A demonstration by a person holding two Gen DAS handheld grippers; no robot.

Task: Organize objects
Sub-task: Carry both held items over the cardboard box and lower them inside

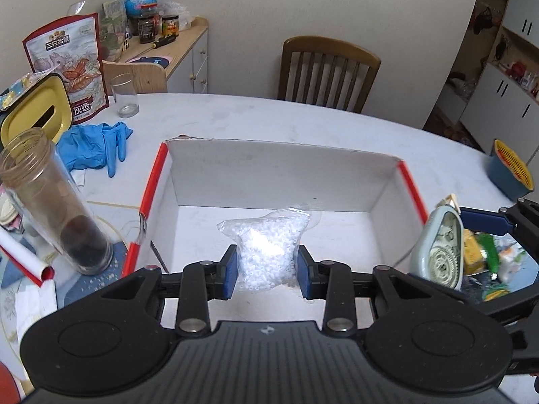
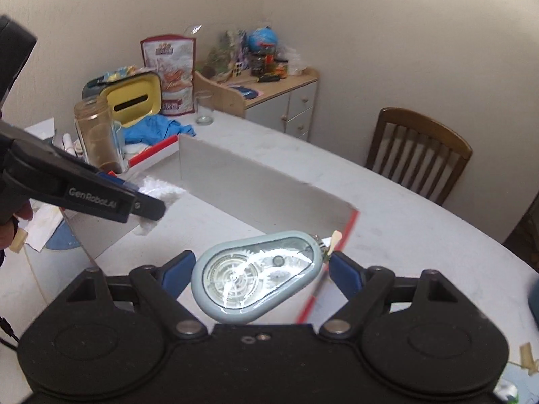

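My left gripper (image 1: 267, 269) is shut on a clear bag of small white beads (image 1: 269, 242), which hangs over the inside of an open white cardboard box (image 1: 283, 171) with red edges. My right gripper (image 2: 262, 269) is shut, jaws wide, on a pale blue-grey correction tape dispenser (image 2: 249, 279), held above the box's near right corner (image 2: 350, 222). In the right wrist view the left gripper (image 2: 148, 210) comes in from the left with the bead bag (image 2: 161, 193). The left wrist view shows the dispenser (image 1: 441, 249) upright at the box's right wall.
Left of the box stand a tall clear jar (image 1: 50, 198) with brown residue, blue gloves (image 1: 94, 148), a yellow-lidded container (image 1: 37, 111), a drinking glass (image 1: 124, 96) and a snack bag (image 1: 70, 67). A wooden chair (image 1: 326, 70) is behind the table. A blue and yellow strainer (image 1: 508, 171) sits right.
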